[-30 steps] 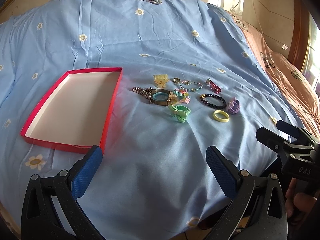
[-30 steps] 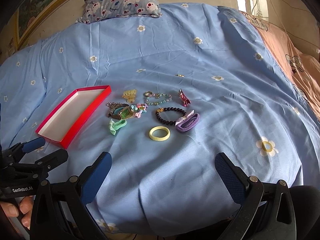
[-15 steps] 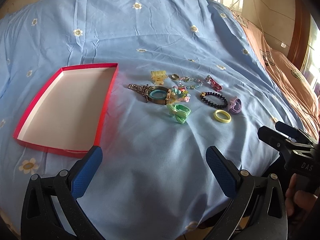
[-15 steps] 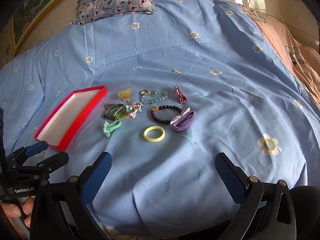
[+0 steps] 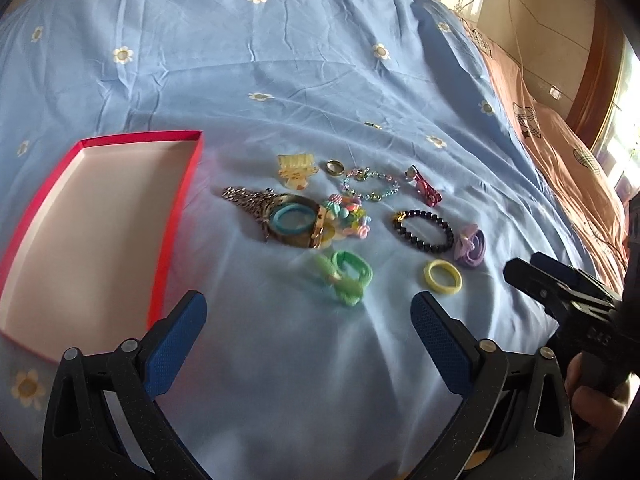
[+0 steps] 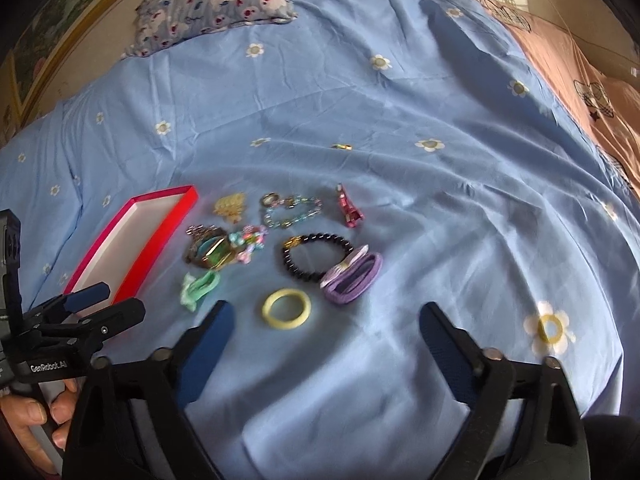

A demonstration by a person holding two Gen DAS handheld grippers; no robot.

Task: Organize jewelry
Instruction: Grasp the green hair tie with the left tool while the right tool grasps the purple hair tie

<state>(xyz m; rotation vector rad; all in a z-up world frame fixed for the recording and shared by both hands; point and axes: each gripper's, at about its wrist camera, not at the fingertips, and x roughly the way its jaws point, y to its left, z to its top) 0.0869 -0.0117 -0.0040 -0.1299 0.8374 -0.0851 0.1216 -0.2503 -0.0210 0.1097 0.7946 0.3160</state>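
Probably easy: yellow ring [image 6: 286,308] looks light, stiff, a bit slick — pinch across its band. Right gripper [image 6: 324,334] just narrowed some w/ nothing between; left gripper [image 5: 308,326] open, empty.

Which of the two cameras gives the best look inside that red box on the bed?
The left wrist view. There the red box lies close and broad, so its pale floor shows almost whole, with nothing in it. In the right wrist view the same box is small and seen slantwise, and the left gripper covers its near corner.
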